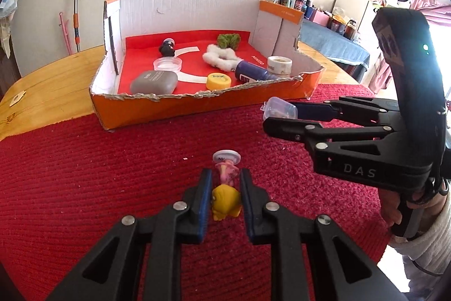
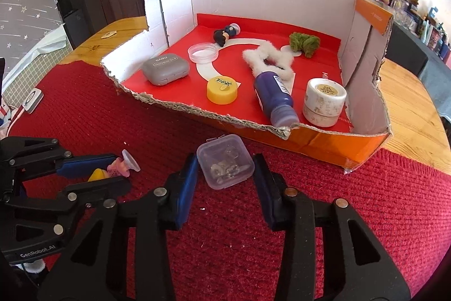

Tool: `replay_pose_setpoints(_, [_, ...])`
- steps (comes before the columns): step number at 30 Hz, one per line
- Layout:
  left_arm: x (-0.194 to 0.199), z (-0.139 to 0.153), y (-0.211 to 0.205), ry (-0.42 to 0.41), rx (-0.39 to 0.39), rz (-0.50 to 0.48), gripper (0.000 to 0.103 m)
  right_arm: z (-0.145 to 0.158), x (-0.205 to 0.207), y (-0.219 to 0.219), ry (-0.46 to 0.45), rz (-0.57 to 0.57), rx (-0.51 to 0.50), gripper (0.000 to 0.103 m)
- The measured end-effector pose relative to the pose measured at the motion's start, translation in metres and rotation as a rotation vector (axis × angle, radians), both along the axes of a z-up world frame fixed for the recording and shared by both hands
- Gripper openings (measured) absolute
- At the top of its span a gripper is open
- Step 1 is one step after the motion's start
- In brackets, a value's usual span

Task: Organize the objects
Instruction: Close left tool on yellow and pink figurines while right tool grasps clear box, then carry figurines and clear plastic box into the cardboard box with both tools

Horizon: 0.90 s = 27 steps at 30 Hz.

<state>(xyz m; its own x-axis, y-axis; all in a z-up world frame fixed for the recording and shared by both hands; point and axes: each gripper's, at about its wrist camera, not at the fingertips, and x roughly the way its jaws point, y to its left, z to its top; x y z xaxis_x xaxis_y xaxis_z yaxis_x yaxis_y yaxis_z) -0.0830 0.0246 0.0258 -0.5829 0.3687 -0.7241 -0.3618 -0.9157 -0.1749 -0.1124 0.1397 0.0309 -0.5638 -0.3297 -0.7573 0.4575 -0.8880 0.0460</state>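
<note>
A small toy figure (image 1: 226,199), yellow and pink with a white round base, lies on the red mat (image 1: 98,188). My left gripper (image 1: 225,177) is shut on it, a pad against each side. In the right wrist view the left gripper (image 2: 119,171) and the toy figure (image 2: 119,168) show at the lower left. My right gripper (image 2: 225,169) is shut on a small clear plastic box (image 2: 225,160) with small bits inside, just in front of the orange cardboard tray (image 2: 324,143). The left wrist view shows the right gripper (image 1: 277,116) holding the clear box (image 1: 277,107) near the tray's front wall (image 1: 169,109).
In the tray lie a grey case (image 2: 165,69), a clear round lid (image 2: 203,52), a yellow tin (image 2: 222,90), a purple bottle (image 2: 274,98), a white jar (image 2: 324,102), white (image 2: 267,58) and green (image 2: 304,43) fluffy bands and a dark figurine (image 2: 225,34). A wooden table (image 2: 408,103) lies under the mat. A hand (image 1: 394,213) grips the right handle.
</note>
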Motion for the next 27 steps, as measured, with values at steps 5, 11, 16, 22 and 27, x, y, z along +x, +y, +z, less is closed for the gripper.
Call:
replay_pose_setpoints(5, [0.016,0.019,-0.007,0.036,0.029,0.005,0.021,0.028,0.031,0.012,0.037,0.022,-0.071,0.038])
replay_pose_setpoints(11, [0.028,0.044,-0.013,0.093,0.046,0.011,0.021,0.048,0.053,0.016,0.080,0.027,-0.091,0.038])
replay_pose_setpoints(16, [0.030,0.046,-0.014,0.095,0.038,0.019,0.021,0.047,0.057,0.018,0.071,0.026,-0.090,0.038])
replay_pose_setpoints(22, [0.030,0.050,-0.018,0.107,0.024,0.038,0.021,0.046,0.057,0.019,0.067,0.022,-0.088,0.038])
replay_pose_setpoints(27, [0.020,0.061,-0.019,0.117,0.026,0.045,0.021,0.054,0.053,0.020,0.081,0.018,-0.092,0.038])
